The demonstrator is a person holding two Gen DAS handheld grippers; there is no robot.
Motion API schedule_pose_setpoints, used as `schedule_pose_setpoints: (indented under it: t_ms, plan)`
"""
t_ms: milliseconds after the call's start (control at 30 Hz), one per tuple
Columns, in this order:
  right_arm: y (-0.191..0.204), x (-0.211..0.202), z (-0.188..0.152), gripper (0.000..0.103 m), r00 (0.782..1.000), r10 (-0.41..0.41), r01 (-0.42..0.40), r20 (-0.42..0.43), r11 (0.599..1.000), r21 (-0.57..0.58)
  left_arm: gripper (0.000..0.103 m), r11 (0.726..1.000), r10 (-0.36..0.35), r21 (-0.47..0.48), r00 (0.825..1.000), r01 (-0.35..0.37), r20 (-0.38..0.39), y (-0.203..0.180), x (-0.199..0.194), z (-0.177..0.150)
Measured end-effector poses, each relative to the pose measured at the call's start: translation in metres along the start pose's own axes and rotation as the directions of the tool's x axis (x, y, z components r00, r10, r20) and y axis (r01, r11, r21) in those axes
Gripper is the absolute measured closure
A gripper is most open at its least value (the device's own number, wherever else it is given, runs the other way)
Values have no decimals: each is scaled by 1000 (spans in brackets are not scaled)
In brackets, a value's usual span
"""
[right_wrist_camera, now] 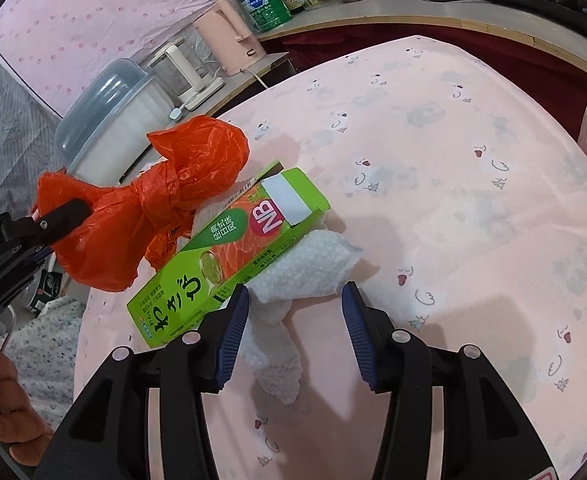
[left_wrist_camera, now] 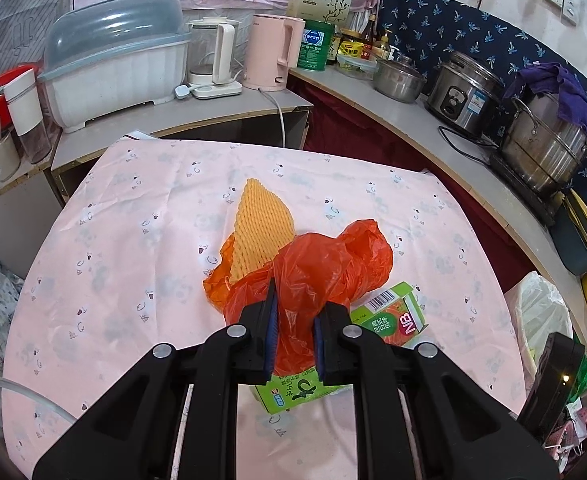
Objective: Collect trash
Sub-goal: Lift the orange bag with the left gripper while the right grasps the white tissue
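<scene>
My left gripper (left_wrist_camera: 296,308) is shut on a knotted orange plastic bag (left_wrist_camera: 317,268) and holds it above the pink table cloth (left_wrist_camera: 133,248); the bag (right_wrist_camera: 153,200) and the left gripper's finger (right_wrist_camera: 63,214) show at the left of the right wrist view. A yellow foam fruit net (left_wrist_camera: 259,228) lies behind the bag. A green wasabi carton (right_wrist_camera: 229,248) lies on a crumpled white paper towel (right_wrist_camera: 293,280); the carton also shows in the left wrist view (left_wrist_camera: 393,314). My right gripper (right_wrist_camera: 295,304) is open, its jaws astride the paper towel, just right of the carton.
Counters behind hold a covered dish rack (left_wrist_camera: 113,60), a white kettle (left_wrist_camera: 213,56), a pink kettle (left_wrist_camera: 271,52), jars, a rice cooker (left_wrist_camera: 461,92) and a steel pot (left_wrist_camera: 549,152). A white bag-lined bin (left_wrist_camera: 541,320) stands at the table's right edge.
</scene>
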State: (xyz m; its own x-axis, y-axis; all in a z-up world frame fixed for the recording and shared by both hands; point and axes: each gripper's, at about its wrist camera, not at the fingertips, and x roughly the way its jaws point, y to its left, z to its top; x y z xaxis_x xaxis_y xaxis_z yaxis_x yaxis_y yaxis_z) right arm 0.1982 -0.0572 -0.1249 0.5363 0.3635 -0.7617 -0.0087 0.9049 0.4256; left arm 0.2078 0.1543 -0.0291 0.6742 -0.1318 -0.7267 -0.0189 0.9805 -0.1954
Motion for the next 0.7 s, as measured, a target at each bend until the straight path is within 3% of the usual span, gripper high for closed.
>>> schedule_pose_setpoints:
  t_ms: [100,167,233,400,700]
  plan:
    - [4,4,8,56,1000,4,-4,13,1000,-6,89,1000,1,9,1000,-1,-4,-3,2,0]
    - [6,5,13,69,1000,11,-11,20,1000,-12,89,1000,0,14,1000,0,-6,-4,3,0]
    - [9,4,16,92,1000,15,-14,20,1000,-25,89,1000,-3,16,1000,3,-8,-5,4,0]
    - [14,-10,22,97,998,16,-13,61,999,-48,89,1000,-6,16,1000,6,-4,-8,1,0]
    - [20,-79,44,97,981,41,-28,188,997,-75,89,999,-32,39,999,30,38,-29,-27,0]
